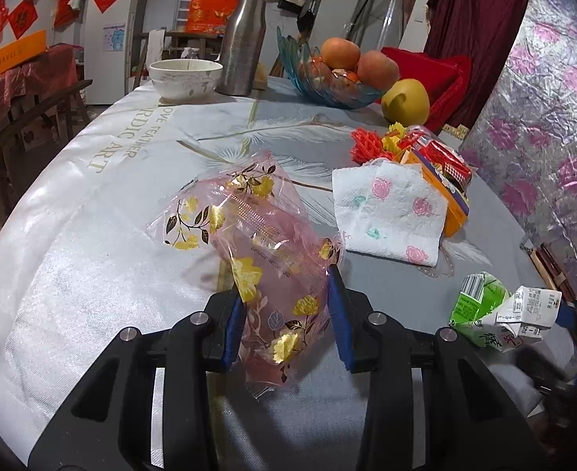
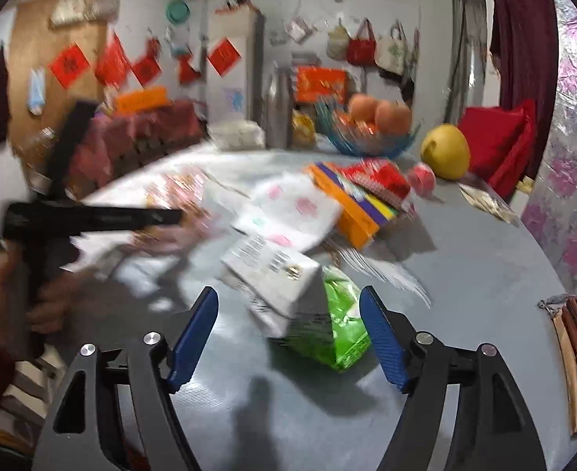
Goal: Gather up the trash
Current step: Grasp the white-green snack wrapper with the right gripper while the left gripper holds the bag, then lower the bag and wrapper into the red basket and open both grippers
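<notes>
A clear pink plastic bag (image 1: 265, 263) with gold flowers lies on the round table, its near end between the fingers of my left gripper (image 1: 286, 314), which stand open on either side of it. A crumpled green-and-white carton (image 1: 496, 318) lies to the right; it also shows in the right wrist view (image 2: 308, 306), between the wide-open fingers of my right gripper (image 2: 288, 329). A flowered paper napkin (image 1: 390, 212) lies over an orange box (image 1: 453, 204) and red wrappers (image 1: 441, 153). The right wrist view is blurred.
At the back stand a white bowl (image 1: 184, 78), a steel bottle (image 1: 243, 43), a blue fruit bowl (image 1: 327, 82) and a yellow pear (image 1: 404, 104). Chopsticks (image 1: 551, 271) lie near the right edge. A foil-covered wall (image 1: 543, 137) stands on the right.
</notes>
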The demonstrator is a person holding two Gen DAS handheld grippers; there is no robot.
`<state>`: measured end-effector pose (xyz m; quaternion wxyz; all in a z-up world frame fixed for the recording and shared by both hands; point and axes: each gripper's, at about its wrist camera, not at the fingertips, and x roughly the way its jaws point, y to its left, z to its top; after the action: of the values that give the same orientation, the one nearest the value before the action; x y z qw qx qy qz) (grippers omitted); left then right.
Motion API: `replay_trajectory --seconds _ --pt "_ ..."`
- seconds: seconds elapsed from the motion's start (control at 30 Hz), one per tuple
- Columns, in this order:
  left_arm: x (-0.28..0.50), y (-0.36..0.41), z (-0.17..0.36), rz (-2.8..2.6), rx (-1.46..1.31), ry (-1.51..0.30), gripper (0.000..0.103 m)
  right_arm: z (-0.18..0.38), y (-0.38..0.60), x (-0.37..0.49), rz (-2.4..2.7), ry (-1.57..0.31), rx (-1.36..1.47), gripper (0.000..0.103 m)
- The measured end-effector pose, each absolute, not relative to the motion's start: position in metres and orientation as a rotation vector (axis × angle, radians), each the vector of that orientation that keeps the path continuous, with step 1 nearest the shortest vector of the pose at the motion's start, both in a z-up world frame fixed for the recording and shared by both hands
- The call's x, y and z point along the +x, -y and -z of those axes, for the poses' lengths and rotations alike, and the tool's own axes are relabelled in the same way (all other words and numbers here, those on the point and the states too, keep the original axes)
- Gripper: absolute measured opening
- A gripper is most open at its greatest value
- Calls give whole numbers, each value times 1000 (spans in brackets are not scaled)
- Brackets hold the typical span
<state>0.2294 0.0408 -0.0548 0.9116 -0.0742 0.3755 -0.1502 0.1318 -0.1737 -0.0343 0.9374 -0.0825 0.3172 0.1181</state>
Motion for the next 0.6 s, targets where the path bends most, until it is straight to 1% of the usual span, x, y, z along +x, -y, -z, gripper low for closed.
replay_trajectory --seconds 0.03,0.07,0.1,0.17,0.3,0.47,0.6 --pt "229 -40 55 311 -150 -775 39 39 172 136 -260 -676 -166 35" --pt "229 -40 54 317 -148 -774 39 40 173 135 -272 -674 -147 26" --pt "229 -40 55 322 -147 -774 39 37 176 130 -283 -653 -116 23" --pt "227 -38 53 319 -137 -758 38 29 179 118 -282 -614 -91 21" --pt "209 -35 44 341 -136 -712 37 9 194 93 -281 -551 -36 21" --pt "166 -28 15 382 -112 -630 37 -7 206 75 -323 -527 11 21" --pt "135 -22 -4 405 -104 -600 37 -19 210 56 -375 -505 53 21"
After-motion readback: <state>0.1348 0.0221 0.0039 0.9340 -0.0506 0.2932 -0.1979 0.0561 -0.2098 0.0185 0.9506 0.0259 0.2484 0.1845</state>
